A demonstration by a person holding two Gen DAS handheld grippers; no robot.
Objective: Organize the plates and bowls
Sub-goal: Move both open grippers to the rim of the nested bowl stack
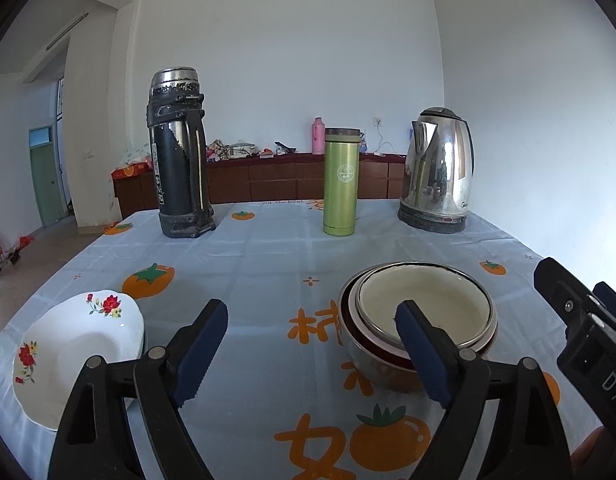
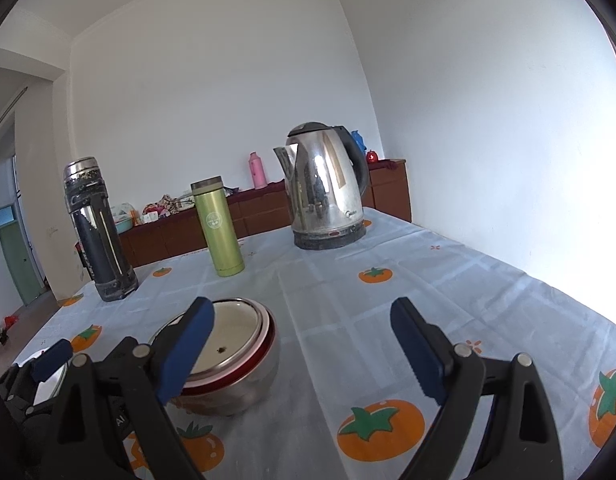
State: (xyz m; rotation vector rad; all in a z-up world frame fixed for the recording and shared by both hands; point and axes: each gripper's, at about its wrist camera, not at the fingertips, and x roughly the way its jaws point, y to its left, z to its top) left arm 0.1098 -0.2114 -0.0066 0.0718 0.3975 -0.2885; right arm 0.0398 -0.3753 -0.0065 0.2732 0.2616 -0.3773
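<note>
Two grippers, both spread wide w/ nothing between the blue pads; left gripper [image 1: 312,344] hangs over the tablecloth [image 1: 251,264] between the plates and the bowls; right gripper [image 2: 303,344] sits to the right of the bowls, over bare cloth. Plates [image 1: 73,344]: white w/ red flowers, stacked at the near left edge of the table, partly hidden behind the left gripper's frame; how many I can't tell. Bowls [image 1: 422,312]: nested stack, cream inside on top, pink and dark red rims under it, steel one at the bottom; stands near centre-right, just behind the left gripper's right finger [image 1: 422,356]; in the right wrist view the left pad [image 2: 185,354] overlaps its rim. Far side of table, l to r: black flask [image 1: 179,152], green bottle [image 1: 340,182], steel kettle [image 1: 438,172]; all upright, well apart.
</note>
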